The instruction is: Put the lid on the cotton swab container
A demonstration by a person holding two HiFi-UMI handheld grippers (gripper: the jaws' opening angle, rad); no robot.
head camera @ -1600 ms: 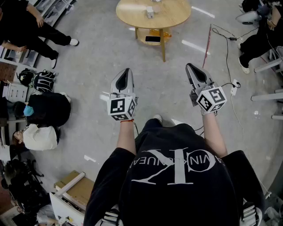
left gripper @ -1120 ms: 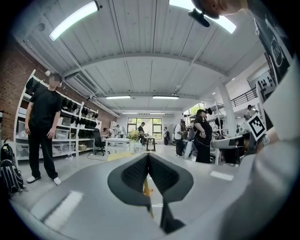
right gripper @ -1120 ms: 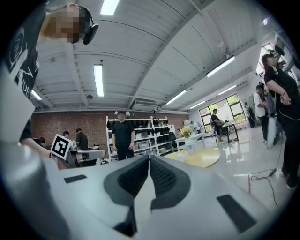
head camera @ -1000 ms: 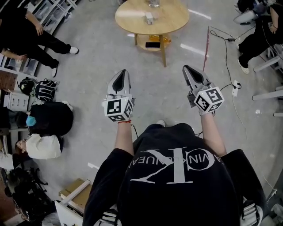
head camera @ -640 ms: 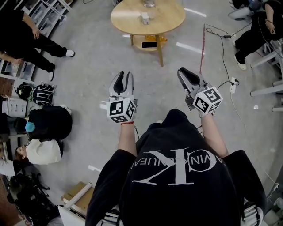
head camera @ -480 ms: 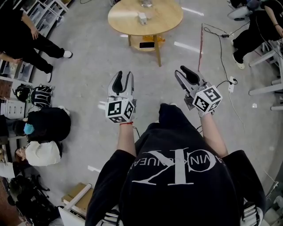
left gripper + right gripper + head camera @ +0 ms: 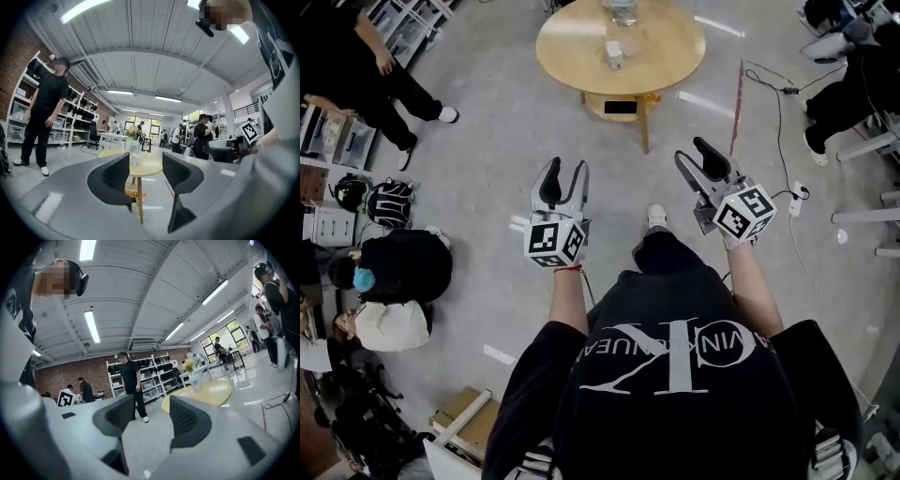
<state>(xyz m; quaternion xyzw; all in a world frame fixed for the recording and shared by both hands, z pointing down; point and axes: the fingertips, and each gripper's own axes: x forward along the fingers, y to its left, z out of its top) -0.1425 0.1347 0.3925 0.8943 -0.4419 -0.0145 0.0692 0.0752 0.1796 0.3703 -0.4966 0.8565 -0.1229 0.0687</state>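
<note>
A round wooden table (image 7: 661, 42) stands across the floor ahead of me. On it sit a small white container (image 7: 613, 53) and a glass vase (image 7: 622, 11); I cannot make out a lid. Both grippers are held in the air well short of the table. My left gripper (image 7: 564, 174) is opening and has nothing between its jaws. My right gripper (image 7: 698, 156) is opening wide, also with nothing in it. In the left gripper view the table (image 7: 152, 165) and container (image 7: 134, 160) show between the jaws of the left gripper (image 7: 146, 176). The right gripper (image 7: 152, 416) frames the table (image 7: 211, 392) at its right.
A dark phone (image 7: 620, 109) lies on the table's lower shelf. People sit on the floor at the left (image 7: 394, 267) and others stand near shelving (image 7: 356, 66). Cables (image 7: 773, 89) run over the floor at the right. A cardboard box (image 7: 464, 401) lies behind me.
Both grippers' jaws have parted from shut to open. The table has shifted slightly in the head view as I step towards it.
</note>
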